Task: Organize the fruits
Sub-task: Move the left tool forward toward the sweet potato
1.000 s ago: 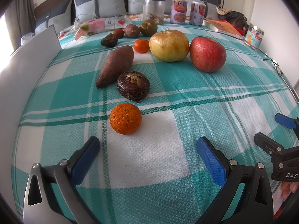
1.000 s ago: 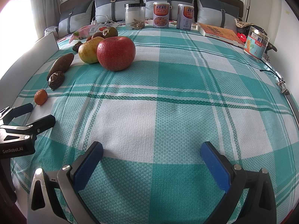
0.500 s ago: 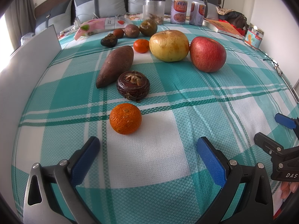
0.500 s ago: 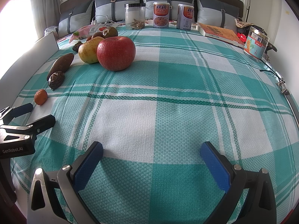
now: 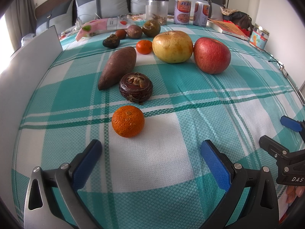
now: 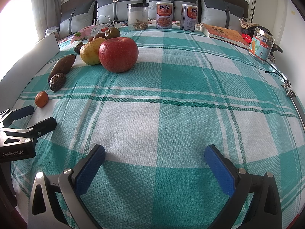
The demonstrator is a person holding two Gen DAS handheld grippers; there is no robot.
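Observation:
On the green plaid cloth (image 5: 190, 87) lie a small orange (image 5: 128, 121), a dark brown round fruit (image 5: 135, 87), a sweet potato (image 5: 118, 66), a second small orange (image 5: 144, 46), a yellow apple (image 5: 172, 46) and a red apple (image 5: 212, 55). Several small dark fruits (image 5: 133, 31) lie behind. My left gripper (image 5: 150, 152) is open and empty, just short of the near orange. My right gripper (image 6: 154, 158) is open and empty over bare cloth; the red apple (image 6: 118, 54) is far ahead on its left.
A white board (image 5: 28, 61) stands along the left edge. A clear jar (image 5: 156, 7), two cans (image 5: 182, 11), a book (image 5: 228, 26) and a tin (image 5: 259, 38) line the back and right. Pillows stand behind.

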